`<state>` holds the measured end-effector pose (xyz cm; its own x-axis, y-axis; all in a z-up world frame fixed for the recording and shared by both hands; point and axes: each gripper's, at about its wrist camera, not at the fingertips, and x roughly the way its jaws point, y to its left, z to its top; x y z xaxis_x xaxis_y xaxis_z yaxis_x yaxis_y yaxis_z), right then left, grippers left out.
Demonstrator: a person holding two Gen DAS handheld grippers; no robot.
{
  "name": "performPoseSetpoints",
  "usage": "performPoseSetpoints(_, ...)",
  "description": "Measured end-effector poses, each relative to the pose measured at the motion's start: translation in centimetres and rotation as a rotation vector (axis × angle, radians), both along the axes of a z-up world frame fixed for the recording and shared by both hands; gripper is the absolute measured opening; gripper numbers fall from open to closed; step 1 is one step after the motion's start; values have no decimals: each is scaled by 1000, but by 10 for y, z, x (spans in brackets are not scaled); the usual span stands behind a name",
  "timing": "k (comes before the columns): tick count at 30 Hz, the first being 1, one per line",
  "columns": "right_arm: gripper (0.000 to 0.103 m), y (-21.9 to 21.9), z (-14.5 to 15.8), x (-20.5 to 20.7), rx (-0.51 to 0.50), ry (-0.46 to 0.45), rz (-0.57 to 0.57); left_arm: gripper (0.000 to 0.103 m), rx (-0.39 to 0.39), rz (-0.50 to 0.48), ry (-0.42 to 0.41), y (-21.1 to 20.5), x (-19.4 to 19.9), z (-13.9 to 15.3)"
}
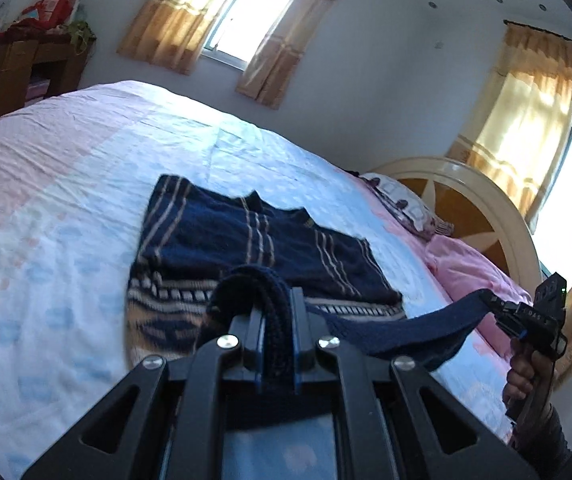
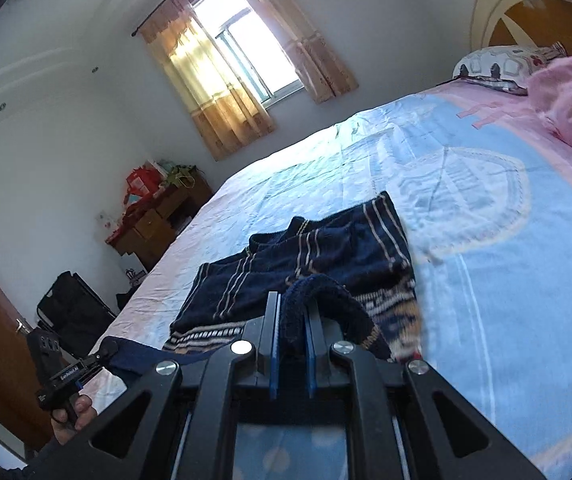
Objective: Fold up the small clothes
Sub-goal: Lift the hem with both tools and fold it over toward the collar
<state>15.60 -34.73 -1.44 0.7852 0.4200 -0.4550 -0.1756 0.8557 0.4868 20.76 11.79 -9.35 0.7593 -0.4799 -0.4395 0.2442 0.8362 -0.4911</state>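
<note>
Between the jaws of the left gripper [image 1: 277, 322] sits a bunched ridge of dark navy knit, clamped tight, the ribbed edge arching up over the fingertips. It belongs to a small navy sweater [image 1: 245, 248] with tan stripes and a patterned cream-and-navy hem band. The right gripper [image 2: 290, 326] is closed in the same way on another fold of that ribbed edge, which humps above its blue-lined pads [image 2: 273, 356].

From the left wrist view, a taut strip of the navy hem runs from the left jaws across to the right gripper [image 1: 498, 307] at the frame's right side, with the person's right hand [image 1: 526, 372] around its handle. From the right wrist view the mirror holds: the strip stretches to the left gripper [image 2: 103, 354] low on the left, with fingers of the left hand [image 2: 75, 412] beneath it.

Beyond the raised edge, the rest of the sweater lies flat on the bed [image 1: 65, 240], on a sheet of pale blue, white and pink. Farther out, a patterned pillow [image 1: 402, 204] and a pink quilt [image 1: 470, 272] lie by the cream-and-amber headboard [image 1: 466, 208]. Curtained windows [image 1: 245, 20] stand behind the bed, and a wooden cabinet [image 2: 161, 216] with red packages on top stands in the corner.
</note>
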Motion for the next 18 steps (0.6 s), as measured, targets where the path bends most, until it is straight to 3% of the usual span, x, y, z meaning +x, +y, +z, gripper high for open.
performPoseSetpoints(12,9,7,11,95,-8,33,-42,10,39,14,-15,1,82,23)
performPoseSetpoints(18,9,8,3,129,-30,64,-57,10,22,10,30,3,126,17)
